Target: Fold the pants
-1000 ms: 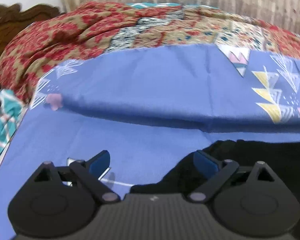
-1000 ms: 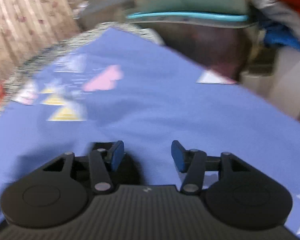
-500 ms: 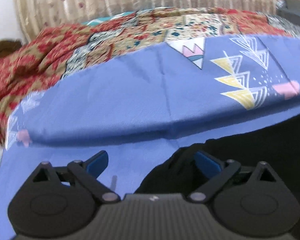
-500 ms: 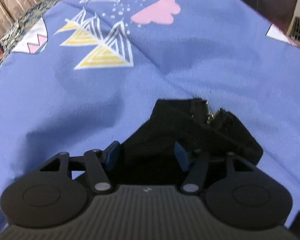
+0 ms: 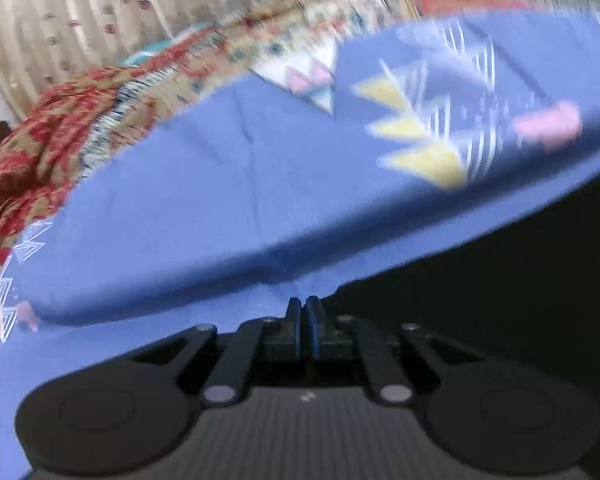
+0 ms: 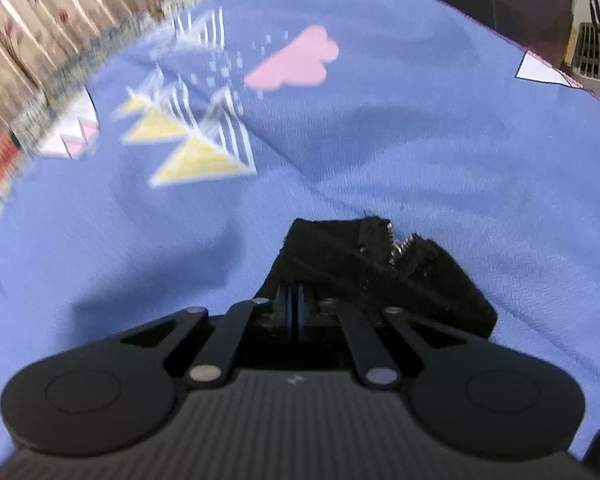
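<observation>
Black pants (image 6: 384, 268), one item, lying on blue bedsheet (image 6: 380, 152). Right gripper (image 6: 296, 300): fingers pressed together, clenched on the pants' edge. Left gripper (image 5: 305, 312): fingers pressed together at the pants' (image 5: 500, 288) edge; fabric pinched or not, cannot tell. Red patterned blanket (image 5: 40, 140) beyond the bedsheet (image 5: 240, 200); curtain (image 5: 100, 20) behind.
</observation>
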Demonstrator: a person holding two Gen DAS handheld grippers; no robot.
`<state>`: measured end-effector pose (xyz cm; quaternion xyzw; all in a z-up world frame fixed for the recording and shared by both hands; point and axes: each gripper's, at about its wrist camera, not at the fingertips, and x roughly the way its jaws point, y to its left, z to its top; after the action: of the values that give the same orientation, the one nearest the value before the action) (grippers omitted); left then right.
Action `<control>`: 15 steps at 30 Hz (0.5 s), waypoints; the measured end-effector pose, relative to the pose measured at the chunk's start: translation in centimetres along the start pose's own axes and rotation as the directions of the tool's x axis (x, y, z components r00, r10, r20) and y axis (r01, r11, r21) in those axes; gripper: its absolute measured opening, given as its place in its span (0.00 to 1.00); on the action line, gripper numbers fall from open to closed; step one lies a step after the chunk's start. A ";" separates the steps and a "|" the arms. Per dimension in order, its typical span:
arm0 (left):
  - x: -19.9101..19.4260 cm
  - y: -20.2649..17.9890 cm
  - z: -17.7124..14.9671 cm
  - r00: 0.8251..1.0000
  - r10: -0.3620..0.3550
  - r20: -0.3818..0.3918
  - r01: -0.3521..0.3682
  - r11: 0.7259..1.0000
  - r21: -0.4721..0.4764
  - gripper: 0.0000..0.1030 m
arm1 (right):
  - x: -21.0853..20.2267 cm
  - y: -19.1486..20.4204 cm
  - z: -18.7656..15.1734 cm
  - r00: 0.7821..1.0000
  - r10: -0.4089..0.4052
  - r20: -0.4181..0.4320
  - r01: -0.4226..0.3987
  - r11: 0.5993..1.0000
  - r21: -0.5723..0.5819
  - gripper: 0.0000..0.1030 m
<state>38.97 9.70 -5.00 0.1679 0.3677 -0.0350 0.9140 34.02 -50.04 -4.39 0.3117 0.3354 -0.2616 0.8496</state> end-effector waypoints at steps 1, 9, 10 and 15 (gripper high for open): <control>-1.0 0.6 0.1 1.000 -0.011 0.021 0.012 0.999 -0.034 0.04 | -0.7 -0.3 0.2 1.000 0.020 0.009 -0.020 1.000 0.014 0.05; -14.1 2.1 -2.5 0.983 -0.030 0.184 0.058 0.987 -0.150 0.04 | -9.3 -3.1 1.0 0.973 0.220 0.066 -0.227 0.964 0.141 0.05; -16.2 2.0 -3.7 0.980 -0.035 0.197 0.067 0.985 -0.157 0.04 | -10.3 -3.7 1.2 0.967 0.244 0.071 -0.252 0.956 0.147 0.05; -23.6 0.8 -10.0 0.976 -0.053 0.213 0.096 0.976 -0.198 0.04 | -17.4 -11.6 -2.0 0.943 0.322 0.081 -0.332 0.924 0.189 0.05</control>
<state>15.32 12.37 4.61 0.0536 0.2786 -0.0482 0.9577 14.52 -52.34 3.11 0.4407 0.2298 -0.1564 0.8535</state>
